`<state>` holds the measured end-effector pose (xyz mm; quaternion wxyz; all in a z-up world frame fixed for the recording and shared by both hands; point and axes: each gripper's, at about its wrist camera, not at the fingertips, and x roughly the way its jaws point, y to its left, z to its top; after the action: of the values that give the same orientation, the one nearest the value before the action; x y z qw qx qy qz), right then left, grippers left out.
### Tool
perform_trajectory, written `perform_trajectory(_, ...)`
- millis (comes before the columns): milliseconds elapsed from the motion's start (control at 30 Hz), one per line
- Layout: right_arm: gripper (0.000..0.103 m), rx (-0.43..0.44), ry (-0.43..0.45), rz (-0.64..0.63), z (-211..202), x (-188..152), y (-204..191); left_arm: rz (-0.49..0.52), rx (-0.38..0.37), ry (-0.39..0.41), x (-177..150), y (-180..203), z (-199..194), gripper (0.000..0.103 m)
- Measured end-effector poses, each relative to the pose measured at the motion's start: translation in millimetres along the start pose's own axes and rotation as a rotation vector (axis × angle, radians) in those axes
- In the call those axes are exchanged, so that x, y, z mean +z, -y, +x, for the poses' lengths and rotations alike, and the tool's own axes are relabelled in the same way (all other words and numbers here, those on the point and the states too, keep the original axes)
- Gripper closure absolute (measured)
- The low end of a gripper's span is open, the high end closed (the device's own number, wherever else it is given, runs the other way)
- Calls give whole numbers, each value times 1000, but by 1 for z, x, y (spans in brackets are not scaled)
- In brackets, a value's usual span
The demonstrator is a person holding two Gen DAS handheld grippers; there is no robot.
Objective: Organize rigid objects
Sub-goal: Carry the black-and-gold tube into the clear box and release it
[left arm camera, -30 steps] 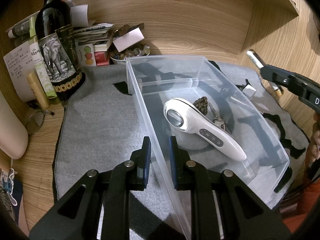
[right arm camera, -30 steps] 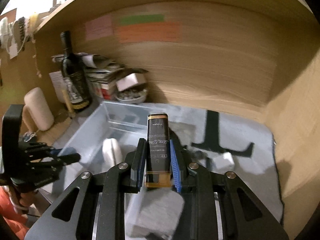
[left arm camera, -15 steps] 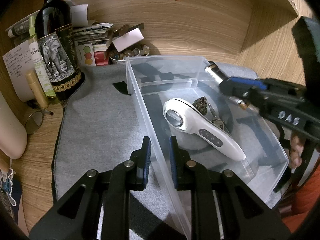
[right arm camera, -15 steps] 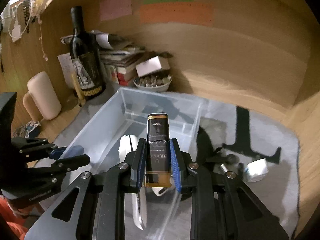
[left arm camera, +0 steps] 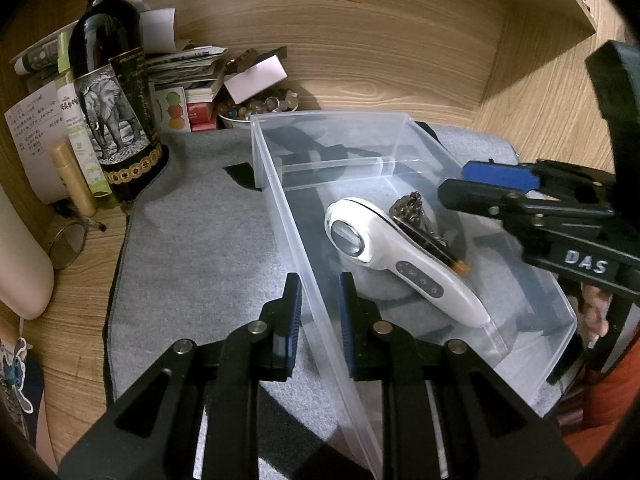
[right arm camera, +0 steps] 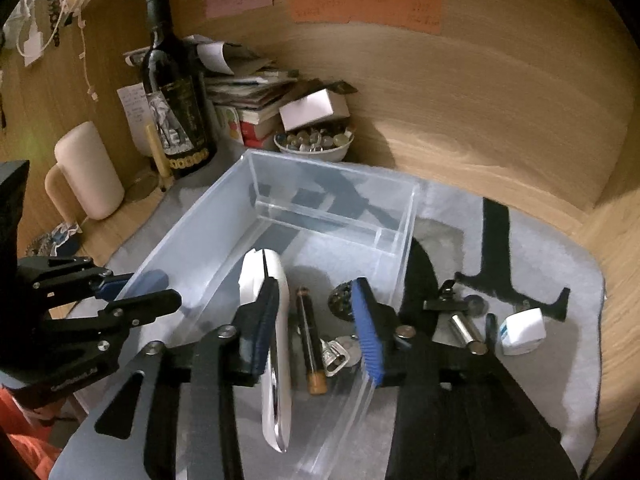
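From the left wrist view, the left gripper [left arm camera: 318, 312] at lower centre has its fingers set astride the near wall of the clear plastic bin [left arm camera: 280, 200], close on each face; whether they pinch it cannot be told. The thin wall would likely flex and slip, so the rim is the sounder place to hold. Inside the bin, at centre right, lie a white handheld device [left arm camera: 400, 260], a dark slim tube [left arm camera: 432, 246] with an amber end, and a lumpy keychain charm [left arm camera: 412, 206]. A wine bottle [left arm camera: 112, 92] and paper clutter stand at upper left.

From the right wrist view, the right gripper [right arm camera: 316, 320] hangs spread wide and empty over the bin, the tube [right arm camera: 310, 340] lying below between its fingers. The tube looks light, stiff and smooth, best gripped mid-length. At right of frame, on the grey mat [right arm camera: 560, 380], wait a small metal cylinder [right arm camera: 460, 330] and a white box [right arm camera: 522, 330]; the bin's right wall stands between them and the gripper.
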<state>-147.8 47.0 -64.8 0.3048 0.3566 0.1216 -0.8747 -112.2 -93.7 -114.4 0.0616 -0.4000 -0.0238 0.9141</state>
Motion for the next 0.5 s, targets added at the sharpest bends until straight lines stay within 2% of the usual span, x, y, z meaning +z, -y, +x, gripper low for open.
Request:
perform_trajectory(33, 65, -3, 6, -2, -2, 0, 0, 0, 0, 0, 0, 0, 0, 84)
perform_trajectory(300, 37, -100, 109, 16, -45, -7, 12, 0, 0, 0, 0, 0, 0, 84)
perform_trajectory(400, 30, -172, 123, 36, -59, -17, 23, -6, -4, -1, 0, -1, 0, 84)
perform_trajectory(500, 29, -217, 108, 65, -67, -31, 35, -13, -4, -1, -1, -1, 0, 84)
